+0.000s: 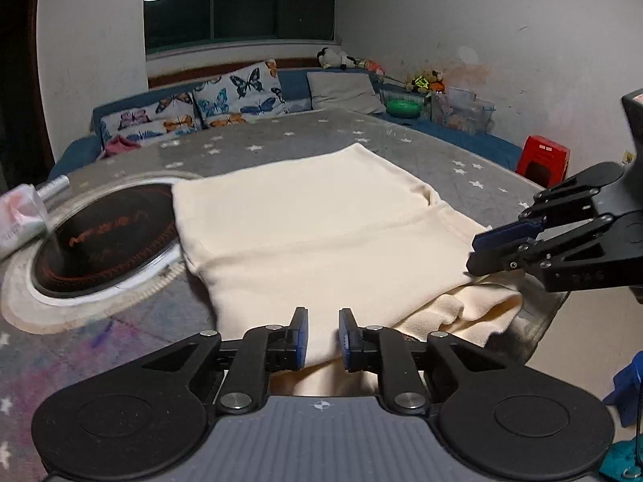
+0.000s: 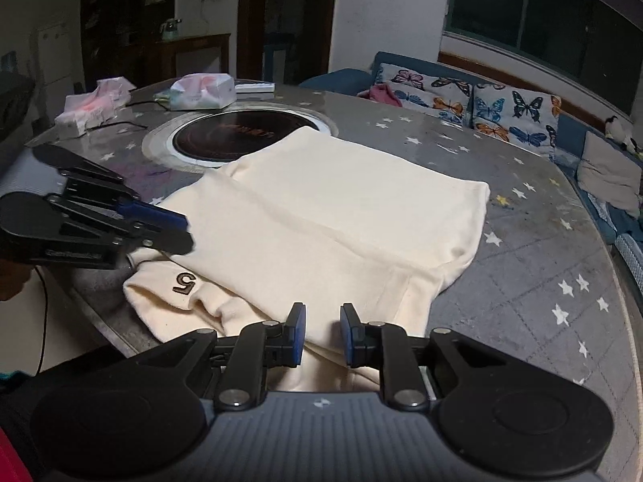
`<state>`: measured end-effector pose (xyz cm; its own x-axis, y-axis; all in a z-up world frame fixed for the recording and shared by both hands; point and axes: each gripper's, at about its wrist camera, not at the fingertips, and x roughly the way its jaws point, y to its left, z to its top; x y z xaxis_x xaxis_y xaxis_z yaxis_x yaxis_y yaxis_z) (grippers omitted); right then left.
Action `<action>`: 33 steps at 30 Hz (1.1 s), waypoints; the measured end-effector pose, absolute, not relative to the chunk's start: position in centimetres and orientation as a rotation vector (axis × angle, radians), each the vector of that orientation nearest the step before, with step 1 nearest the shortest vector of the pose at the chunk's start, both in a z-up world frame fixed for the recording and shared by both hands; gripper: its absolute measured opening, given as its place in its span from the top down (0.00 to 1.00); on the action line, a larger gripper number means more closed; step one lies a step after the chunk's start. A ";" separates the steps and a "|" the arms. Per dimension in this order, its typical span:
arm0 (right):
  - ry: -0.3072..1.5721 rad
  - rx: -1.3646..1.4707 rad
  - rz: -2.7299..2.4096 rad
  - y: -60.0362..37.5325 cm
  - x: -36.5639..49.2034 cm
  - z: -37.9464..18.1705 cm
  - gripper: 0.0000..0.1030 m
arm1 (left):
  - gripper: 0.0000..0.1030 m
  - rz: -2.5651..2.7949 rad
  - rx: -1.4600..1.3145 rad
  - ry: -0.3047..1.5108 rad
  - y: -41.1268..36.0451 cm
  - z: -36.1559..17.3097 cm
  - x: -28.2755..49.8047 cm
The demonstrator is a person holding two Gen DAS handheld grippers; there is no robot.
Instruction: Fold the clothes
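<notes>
Cream garment (image 2: 337, 217) lay on the round table (image 2: 534, 281), folded into a rough rectangle, far edge overlapping the rim of the dark round hotplate (image 2: 229, 136) set in the table centre. Near end of the garment bunched and hung slightly over the table edge toward the operator. A dark "5" emblem (image 2: 185, 282) was visible on the bunched near-left part, seen from the right wrist cam.

Left tongs (image 1: 323, 333): blue pads stood apart w/ a narrow gap, cream fabric visible between and below them. Pads did not appear to press on the cloth; judged released, not gripping. In the right wrist view the left tongs sat at the garment's left edge, just above the emblem.

Right tongs (image 2: 322, 331): same narrow gap betw. pads, fabric lying under the gap, no visible pinch; judged released. In the left wrist view the right tongs sat at the garment's right near corner, just above the bunched fabric; contact w/ cloth could not be confirmed.

Table cover grey w/ white star pattern. Two tissue packs (image 2: 203, 90) and (image 2: 94, 106) were at the far side of the table beyond the hotplate, plus a white remote (image 2: 255, 87) beside them. Sofa (image 1: 297, 84) w/ butterfly cushions (image 1: 241, 94) was behind the table, pink cloth (image 1: 120, 146) on its seat. Red stool (image 1: 542, 158) stood on the floor at the right of the left wrist view. Dark window (image 1: 237, 0) above the sofa reflected a ceiling lamp.
</notes>
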<state>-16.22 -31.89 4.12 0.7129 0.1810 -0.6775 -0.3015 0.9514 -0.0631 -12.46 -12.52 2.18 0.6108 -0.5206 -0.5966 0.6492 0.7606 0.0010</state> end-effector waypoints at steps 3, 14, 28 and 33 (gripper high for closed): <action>0.754 -0.151 0.269 -32.3 -16.2 3.4 0.82 | 0.74 -0.691 0.250 0.602 -11.5 2.7 -13.5; 0.727 -0.162 0.262 -32.9 -17.4 5.0 0.71 | 0.58 -0.776 0.502 0.474 -12.0 1.3 -18.4; 0.706 -0.300 0.308 -32.3 -19.4 6.1 0.49 | 0.90 -0.786 0.525 0.384 -14.2 0.6 -17.3; 0.703 -0.384 0.372 -31.4 -20.1 5.9 0.42 | 0.91 -0.770 0.441 0.410 -14.5 2.1 -14.7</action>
<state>-20.12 -31.42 5.94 0.7040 0.1992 -0.6817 -0.4521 0.8660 -0.2138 -14.68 -14.54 2.13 0.6487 -0.5698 -0.5045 0.7367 0.6365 0.2284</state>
